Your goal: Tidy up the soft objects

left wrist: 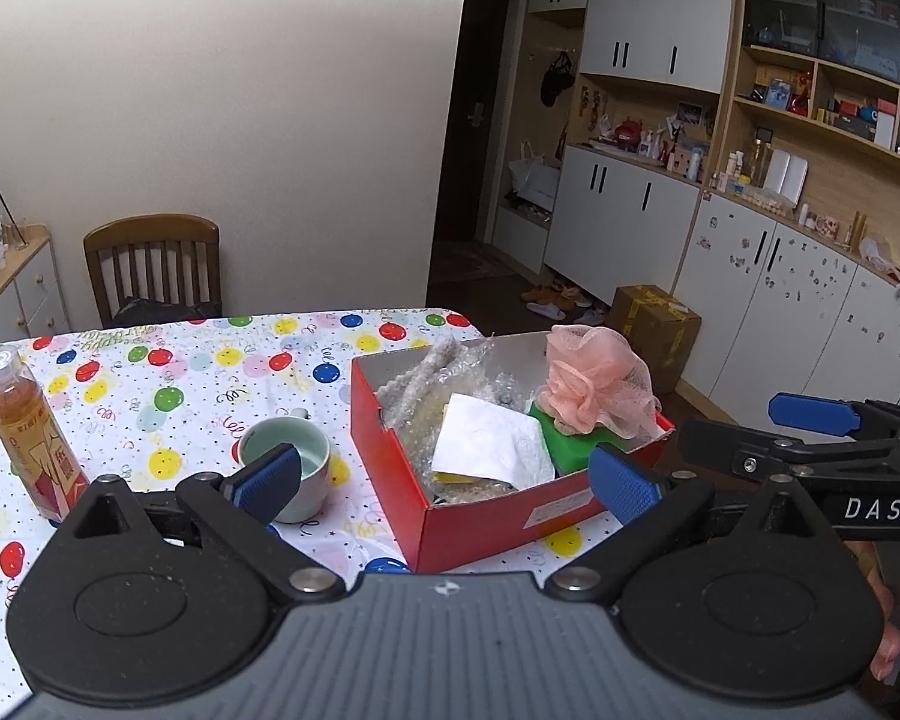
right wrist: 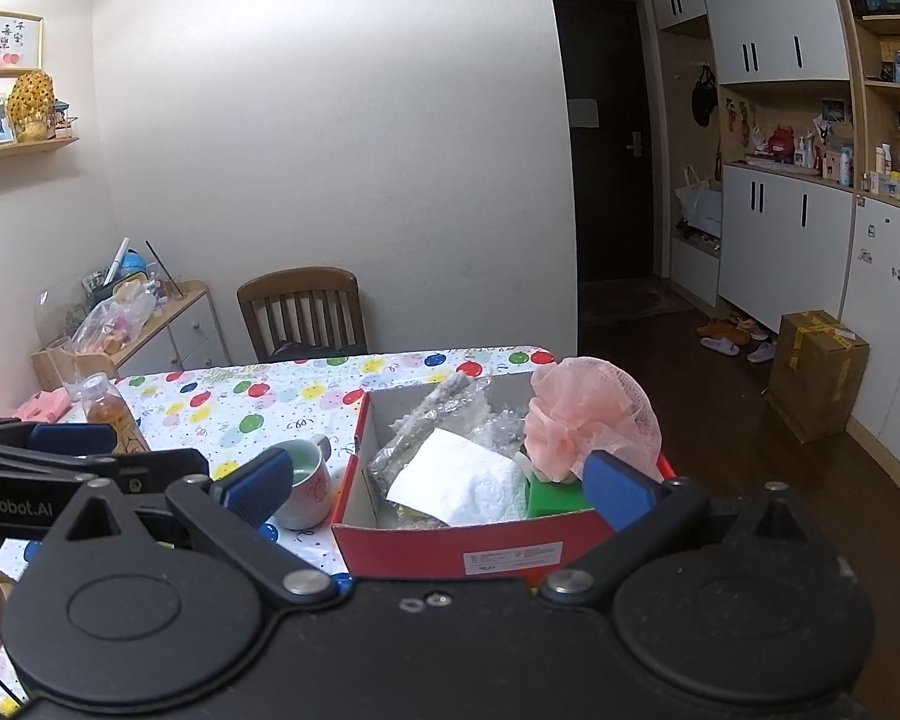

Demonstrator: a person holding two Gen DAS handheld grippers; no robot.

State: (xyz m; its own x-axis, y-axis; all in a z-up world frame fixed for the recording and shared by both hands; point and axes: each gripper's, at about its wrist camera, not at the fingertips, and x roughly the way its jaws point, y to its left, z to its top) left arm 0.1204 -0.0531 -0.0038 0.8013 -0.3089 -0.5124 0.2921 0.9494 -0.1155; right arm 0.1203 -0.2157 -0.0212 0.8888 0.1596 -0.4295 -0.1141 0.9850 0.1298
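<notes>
We count on the tabletop point(left wrist: 198, 372): one red box point(left wrist: 486, 516), one cup point(left wrist: 288, 468), one bottle point(left wrist: 27, 426). In the box: one pink mesh pouf point(left wrist: 594, 384), one green sponge point(left wrist: 576, 444), one white tissue point(left wrist: 486, 444), some bubble wrap point(left wrist: 426, 378). Two grippers, two blue-padded fingers point(left wrist: 267, 477) each.

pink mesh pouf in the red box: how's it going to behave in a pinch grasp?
The pink mesh pouf looks airy, so probably very light and squashy; the fingers may close far. Its loose ruffles could snag. It sits atop the green block, above the red box rim, so it should lift freely.
</notes>
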